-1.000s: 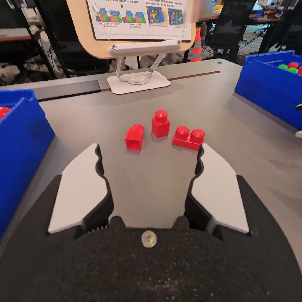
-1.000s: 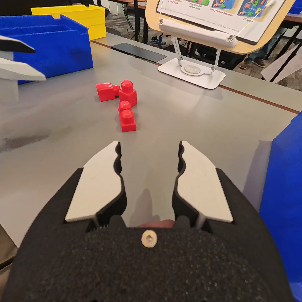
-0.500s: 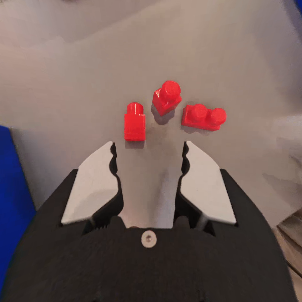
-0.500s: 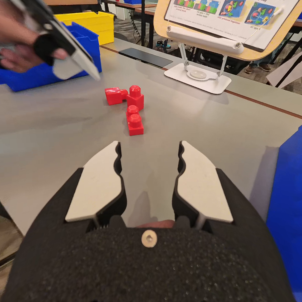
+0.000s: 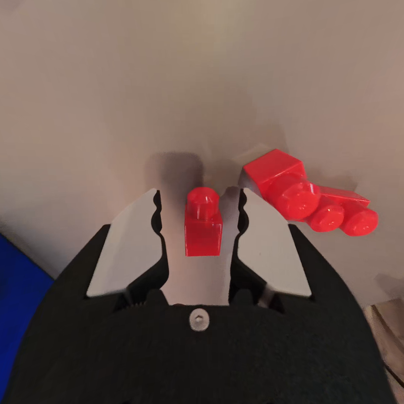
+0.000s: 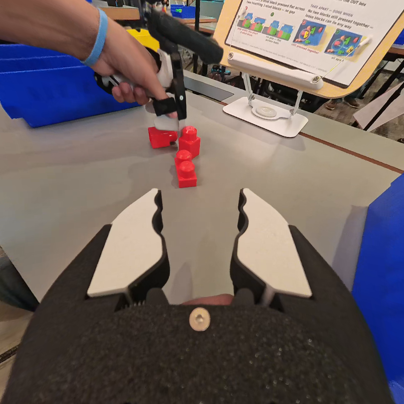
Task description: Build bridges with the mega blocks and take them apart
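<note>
My left gripper [image 5: 199, 193] has its fingers spread around one tipped single-stud red block [image 5: 203, 227], gaps on both sides. My right gripper [image 6: 200, 192] gapes empty. On the desk [image 6: 262, 166] I count three red blocks: two single-stud, one two-stud block [image 6: 185, 170].

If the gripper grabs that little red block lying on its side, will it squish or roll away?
The tipped one-stud block looks like hard moulded plastic, so it probably won't squish. It lies on a flat face between the open left gripper fingers, so rolling seems unlikely. Its glossy sides might slip a little.
</note>
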Action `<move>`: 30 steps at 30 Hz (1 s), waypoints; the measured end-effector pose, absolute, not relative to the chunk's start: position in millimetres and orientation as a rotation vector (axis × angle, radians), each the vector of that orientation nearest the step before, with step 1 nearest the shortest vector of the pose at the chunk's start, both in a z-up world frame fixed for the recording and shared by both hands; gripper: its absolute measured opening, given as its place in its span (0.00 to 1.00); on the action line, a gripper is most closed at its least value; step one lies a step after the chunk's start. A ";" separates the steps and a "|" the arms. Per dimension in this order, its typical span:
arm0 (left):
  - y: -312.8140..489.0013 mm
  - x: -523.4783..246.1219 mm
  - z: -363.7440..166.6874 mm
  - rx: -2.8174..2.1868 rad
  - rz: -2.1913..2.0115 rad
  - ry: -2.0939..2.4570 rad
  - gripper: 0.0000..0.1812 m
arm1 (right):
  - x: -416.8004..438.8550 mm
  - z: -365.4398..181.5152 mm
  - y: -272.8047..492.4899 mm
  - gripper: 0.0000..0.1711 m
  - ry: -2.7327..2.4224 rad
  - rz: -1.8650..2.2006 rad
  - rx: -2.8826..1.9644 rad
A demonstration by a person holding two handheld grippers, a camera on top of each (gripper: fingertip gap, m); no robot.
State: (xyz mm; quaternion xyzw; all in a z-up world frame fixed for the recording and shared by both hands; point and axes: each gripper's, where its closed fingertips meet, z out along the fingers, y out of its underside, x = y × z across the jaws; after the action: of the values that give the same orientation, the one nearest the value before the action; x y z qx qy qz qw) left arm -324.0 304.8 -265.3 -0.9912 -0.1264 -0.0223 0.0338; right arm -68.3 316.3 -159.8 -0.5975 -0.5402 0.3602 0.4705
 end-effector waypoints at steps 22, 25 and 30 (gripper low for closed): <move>330.3 -333.1 -229.9 -2.395 -0.043 -0.153 0.16 | -65.7 -161.6 324.0 0.39 -1.308 0.877 -1.480; 334.5 -330.2 -214.4 -2.162 -0.064 -0.122 0.16 | -66.0 -163.7 324.3 0.39 -1.310 0.873 -1.484; 335.1 -324.8 -208.0 -1.970 -0.155 -0.158 0.16 | -66.7 -165.4 324.0 0.39 -1.315 0.869 -1.486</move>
State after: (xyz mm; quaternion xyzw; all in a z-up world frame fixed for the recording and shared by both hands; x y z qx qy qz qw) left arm -324.8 335.1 -208.0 -0.8313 -0.0665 -0.0656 0.5479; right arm -66.7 324.0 -165.4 -0.6060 -0.5363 0.3545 0.4684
